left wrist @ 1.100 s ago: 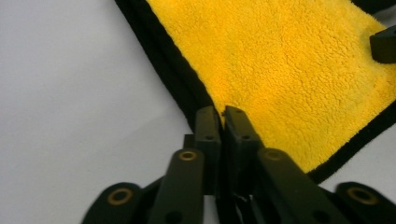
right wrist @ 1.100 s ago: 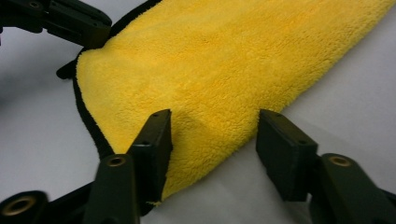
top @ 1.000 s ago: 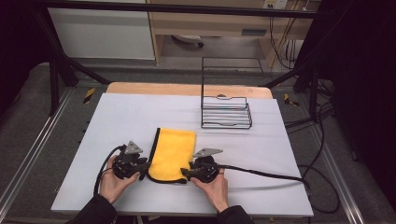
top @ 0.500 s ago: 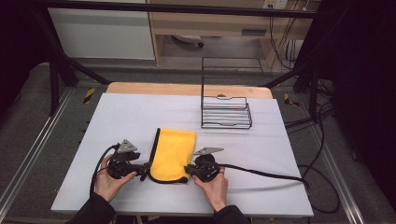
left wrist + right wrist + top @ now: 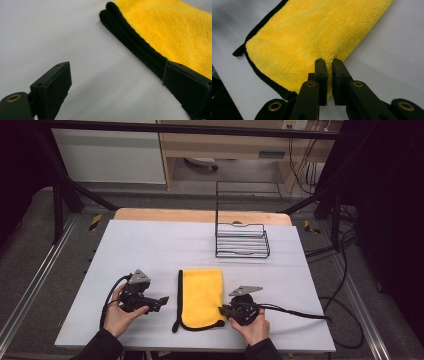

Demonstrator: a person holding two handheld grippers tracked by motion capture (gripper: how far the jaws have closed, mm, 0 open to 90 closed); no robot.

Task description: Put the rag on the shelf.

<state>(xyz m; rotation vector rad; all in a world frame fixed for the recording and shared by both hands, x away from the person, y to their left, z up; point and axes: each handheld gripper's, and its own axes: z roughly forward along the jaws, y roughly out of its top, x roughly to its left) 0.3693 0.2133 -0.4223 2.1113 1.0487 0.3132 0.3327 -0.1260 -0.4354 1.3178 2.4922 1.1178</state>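
A folded yellow towel [image 5: 201, 297] with black trim lies flat near the table's front edge. My right gripper [image 5: 223, 310] is shut on its right edge close to the front corner. In the right gripper view the jaws [image 5: 328, 62] pinch the yellow pile [image 5: 312, 32] between them. My left gripper [image 5: 162, 301] rests a short way left of the towel. Its jaws have just been opening and stand wide [image 5: 117, 75] with only bare table between them. The towel's black folded edge [image 5: 140, 47] runs past the right jaw without touching the pads.
A black wire rack [image 5: 242, 240] stands on the white table [image 5: 150, 245] behind the towel, toward the right. The right gripper's cable [image 5: 300, 312] trails off over the table to the right. A floor with rails and more cables surrounds the table.
The left jaws have spread wide and now sit apart from the towel's left edge. The right gripper has closed on the towel's right edge and moved right, dragging the towel with it.
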